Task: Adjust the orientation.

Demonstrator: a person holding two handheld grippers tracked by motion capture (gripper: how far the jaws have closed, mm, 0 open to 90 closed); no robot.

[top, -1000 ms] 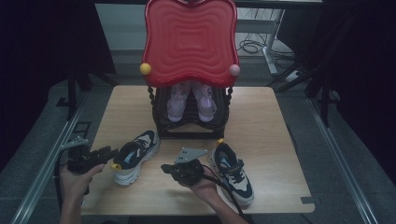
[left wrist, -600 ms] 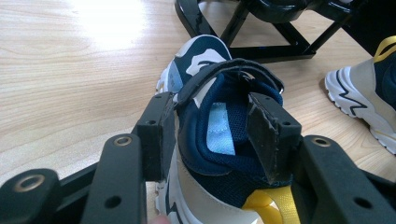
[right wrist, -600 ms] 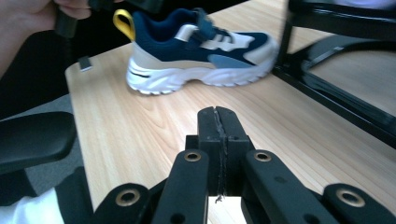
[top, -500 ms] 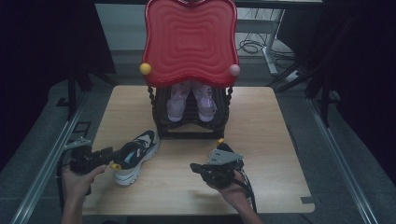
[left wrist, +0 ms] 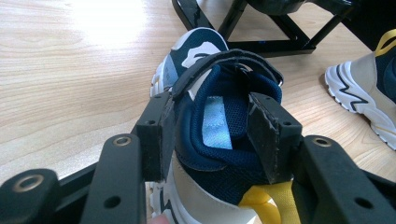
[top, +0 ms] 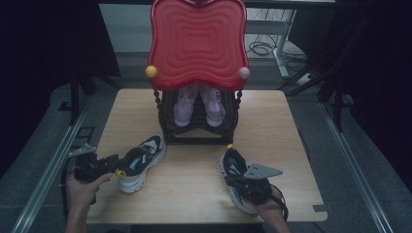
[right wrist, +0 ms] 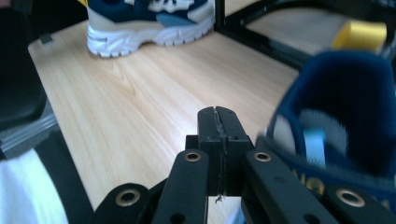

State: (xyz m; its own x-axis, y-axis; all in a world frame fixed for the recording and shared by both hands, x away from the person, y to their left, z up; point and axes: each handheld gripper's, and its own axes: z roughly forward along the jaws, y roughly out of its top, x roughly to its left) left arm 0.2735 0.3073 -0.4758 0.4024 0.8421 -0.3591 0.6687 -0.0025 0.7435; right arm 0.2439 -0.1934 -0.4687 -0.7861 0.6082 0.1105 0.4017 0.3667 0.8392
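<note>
Nearest, right hand-held gripper (top: 241, 183): jaws pressed flat together with nothing between them, low over the tabletop, just beside the right shoe's heel.
Right shoe: navy, cream and white sneaker with a yellow heel loop (top: 234, 170), flat on the pale wooden tabletop (top: 194, 184), toe toward the rack; in the right gripper view its navy collar (right wrist: 343, 116) is blurred.
Left hand-held gripper (left wrist: 212, 135): jaws held fairly wide around the heel collar of the left shoe, one pad outside it, the other inside the opening.
Left shoe: matching sneaker (top: 140, 160), on the tabletop at the left, toe angled toward the rack.
Farther back: black shoe rack (top: 199, 128) holding a pair of pale pink shoes (top: 199, 104), under a red wavy plastic panel (top: 197, 41).
</note>
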